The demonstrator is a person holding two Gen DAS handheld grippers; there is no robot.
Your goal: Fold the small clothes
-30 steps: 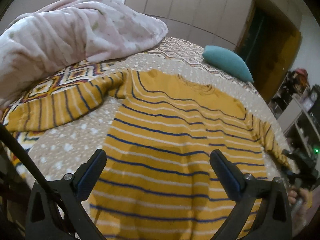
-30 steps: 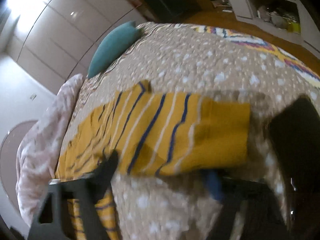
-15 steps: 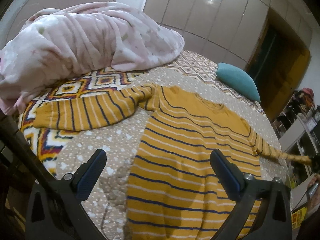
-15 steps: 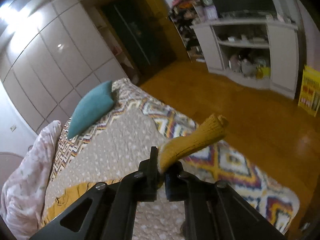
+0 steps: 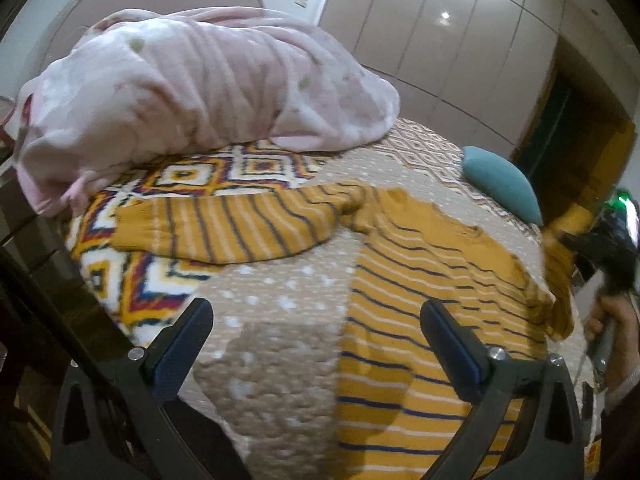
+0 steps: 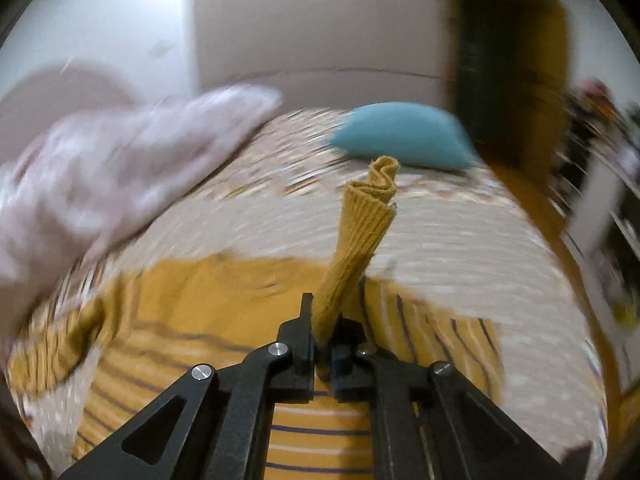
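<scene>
R gripper (image 6: 324, 332) is clamped on the cuff (image 6: 360, 232) of the sweater's (image 5: 420, 320) right-side sleeve. A sec ago that sleeve lay flat on the bed (image 5: 280, 312) with my fingers only half closed round it; now the cuff sticks up out of the shut jaws, and the sleeve is lifted off the cover and carried in over the body. In the L view it hangs bunched by the sweater's far edge, under the hand (image 5: 612, 332) holding the R tool. So the first sleeve fold is under way, I reckon.

L gripper (image 5: 316, 344) is wide open, nothing between the fingers, hovering over the sweater's near-left edge. The view has slid left, so the other sleeve (image 5: 224, 232) now shows in full, spread flat toward the pink blanket (image 5: 200, 92). The sweater's body lies flat, mid-bed, teal cushion (image 5: 500, 184) beyond it.

Next: lay the cuff across the chest, then do the L sleeve.
</scene>
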